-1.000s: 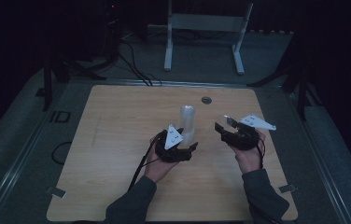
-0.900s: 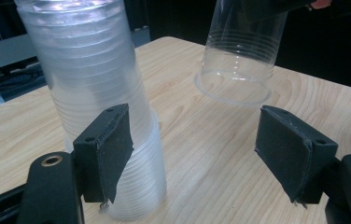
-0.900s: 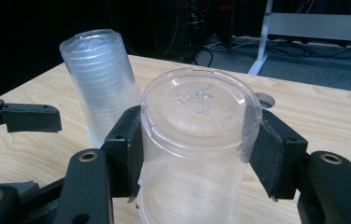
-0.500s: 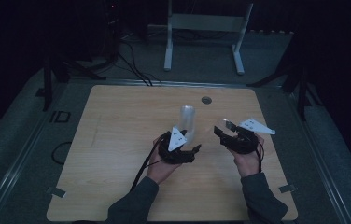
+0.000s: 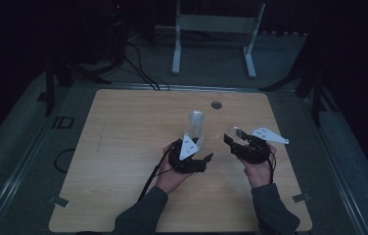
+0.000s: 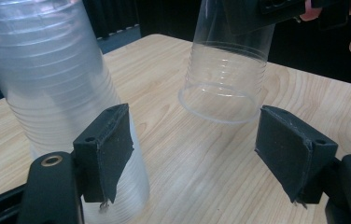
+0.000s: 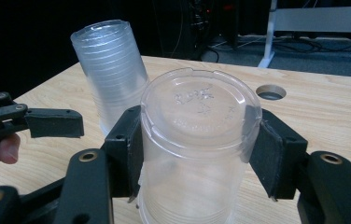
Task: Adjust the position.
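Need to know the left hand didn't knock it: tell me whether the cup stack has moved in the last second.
No. In the high view the stack stands just as far below and left of the table's hole as before.

Right gripper [image 7: 197, 154] clamped on a clear plastic cup [image 7: 197, 140], held upside down with its base uppermost. Stack of clear cups [image 7: 110, 70] stands behind, toward the tabletop's [image 7: 323, 121] far edge. Left gripper [image 7: 47, 122] just beside the stack, jaws apart.

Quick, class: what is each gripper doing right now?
Left gripper: open, nothing between its fingers, beside the cup stack.
Right gripper: shut on an upside-down clear cup, held off the table.
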`<state>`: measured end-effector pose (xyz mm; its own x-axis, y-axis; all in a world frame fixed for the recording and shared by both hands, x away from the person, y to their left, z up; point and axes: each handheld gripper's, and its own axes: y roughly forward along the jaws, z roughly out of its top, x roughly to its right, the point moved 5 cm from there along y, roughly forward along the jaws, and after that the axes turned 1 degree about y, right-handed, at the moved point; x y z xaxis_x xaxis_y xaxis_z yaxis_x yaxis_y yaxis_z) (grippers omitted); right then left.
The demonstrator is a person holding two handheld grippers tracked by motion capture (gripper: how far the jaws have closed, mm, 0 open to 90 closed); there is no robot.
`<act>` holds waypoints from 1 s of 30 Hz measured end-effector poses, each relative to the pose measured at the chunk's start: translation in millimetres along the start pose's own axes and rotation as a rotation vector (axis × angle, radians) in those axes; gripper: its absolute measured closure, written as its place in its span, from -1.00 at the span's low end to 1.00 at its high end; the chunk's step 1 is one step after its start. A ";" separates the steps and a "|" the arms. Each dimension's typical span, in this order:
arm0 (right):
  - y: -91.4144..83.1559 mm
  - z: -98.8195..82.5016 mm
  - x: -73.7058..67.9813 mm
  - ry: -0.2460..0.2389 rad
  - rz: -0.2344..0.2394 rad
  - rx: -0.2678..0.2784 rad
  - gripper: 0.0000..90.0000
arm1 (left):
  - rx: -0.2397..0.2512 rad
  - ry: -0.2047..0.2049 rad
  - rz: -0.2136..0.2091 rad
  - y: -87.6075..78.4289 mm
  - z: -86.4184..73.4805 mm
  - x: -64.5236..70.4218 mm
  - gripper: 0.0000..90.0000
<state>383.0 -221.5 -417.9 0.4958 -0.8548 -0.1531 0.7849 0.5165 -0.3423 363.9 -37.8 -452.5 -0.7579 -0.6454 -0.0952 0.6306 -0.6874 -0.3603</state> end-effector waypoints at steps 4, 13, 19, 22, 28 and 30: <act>-1.1 -0.2 -1.5 0.000 0.005 0.003 -0.08 | 0.002 0.001 -0.005 1.4 0.5 2.0 -0.41; -1.9 -1.8 -4.7 0.006 0.014 0.006 -0.07 | 0.003 0.007 -0.016 4.8 1.2 6.4 -0.41; -3.7 -2.7 -4.6 0.044 0.037 0.021 -0.07 | 0.002 0.007 -0.022 6.4 1.1 7.0 -0.41; -4.1 -4.7 -3.7 0.050 0.036 0.020 -0.07 | 0.003 0.008 -0.023 6.8 1.0 7.4 -0.41; -3.5 -7.6 -3.1 0.078 0.053 0.021 -0.07 | 0.005 0.005 -0.029 8.2 0.7 8.3 -0.41; -3.5 -8.6 -3.2 0.088 0.061 0.021 -0.07 | 0.006 0.008 -0.029 8.8 0.7 8.8 -0.41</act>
<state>375.5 -221.0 -424.2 0.5094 -0.8221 -0.2541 0.7623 0.5682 -0.3101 362.9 -49.7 -455.9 -0.7774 -0.6222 -0.0919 0.6090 -0.7081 -0.3575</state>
